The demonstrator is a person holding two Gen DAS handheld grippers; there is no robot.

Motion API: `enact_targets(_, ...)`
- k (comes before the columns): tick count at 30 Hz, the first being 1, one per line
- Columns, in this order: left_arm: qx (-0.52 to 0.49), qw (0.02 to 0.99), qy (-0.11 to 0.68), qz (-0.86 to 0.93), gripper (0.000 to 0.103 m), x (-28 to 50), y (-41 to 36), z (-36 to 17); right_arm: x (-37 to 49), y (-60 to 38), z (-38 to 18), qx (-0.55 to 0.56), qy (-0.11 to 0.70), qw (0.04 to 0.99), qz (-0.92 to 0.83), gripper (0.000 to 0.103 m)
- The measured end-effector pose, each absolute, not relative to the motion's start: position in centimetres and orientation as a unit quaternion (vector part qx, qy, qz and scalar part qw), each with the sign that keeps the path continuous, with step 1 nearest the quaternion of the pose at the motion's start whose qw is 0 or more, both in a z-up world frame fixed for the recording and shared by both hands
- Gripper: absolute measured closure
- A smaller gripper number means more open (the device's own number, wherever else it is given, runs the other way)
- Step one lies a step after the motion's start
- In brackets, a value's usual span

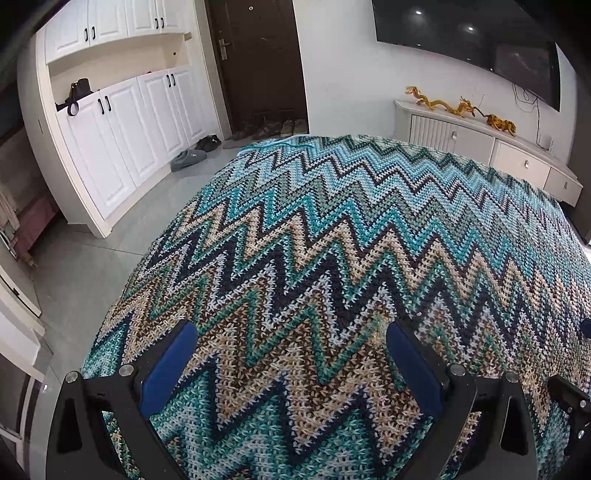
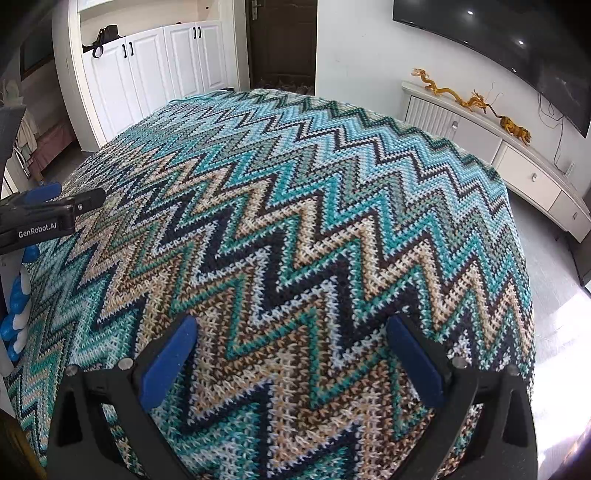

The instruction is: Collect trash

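Black claw [image 1: 291, 354], blue pads [image 1: 168, 369], silver screws, "GenRobot.AI" marking.

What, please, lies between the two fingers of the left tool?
Only bare zigzag knitted blanket lies between the left tool fingers, in the left wrist view; no trash shows there.

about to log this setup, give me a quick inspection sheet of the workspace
surface: table under a zigzag knit cloth, bare of objects
job's things: nothing seen, no trash in either view
clutter: nothing seen on the cloth
grippers: left gripper open, empty; right gripper open, empty
cables: thin wires hang below the wall TV
surroundings: white cabinets with a black bag, dark door, shoes and slippers on the floor, golden dragon figures on a low sideboard
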State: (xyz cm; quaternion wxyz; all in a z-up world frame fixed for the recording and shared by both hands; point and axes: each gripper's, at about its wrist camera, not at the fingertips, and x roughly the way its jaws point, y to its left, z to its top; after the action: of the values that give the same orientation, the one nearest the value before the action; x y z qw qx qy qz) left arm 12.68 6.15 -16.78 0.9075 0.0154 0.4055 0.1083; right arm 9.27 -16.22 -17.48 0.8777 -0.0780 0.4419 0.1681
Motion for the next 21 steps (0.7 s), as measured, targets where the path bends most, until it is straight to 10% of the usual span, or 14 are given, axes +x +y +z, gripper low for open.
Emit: enact_targets(21, 0.022, 0.901, 0.417, 0.12, 0.0, 13.3, 4.8, -17.6, 9.3, -16.2, -17.5, -0.078, 0.441, 0.878, 0.168, 0.0)
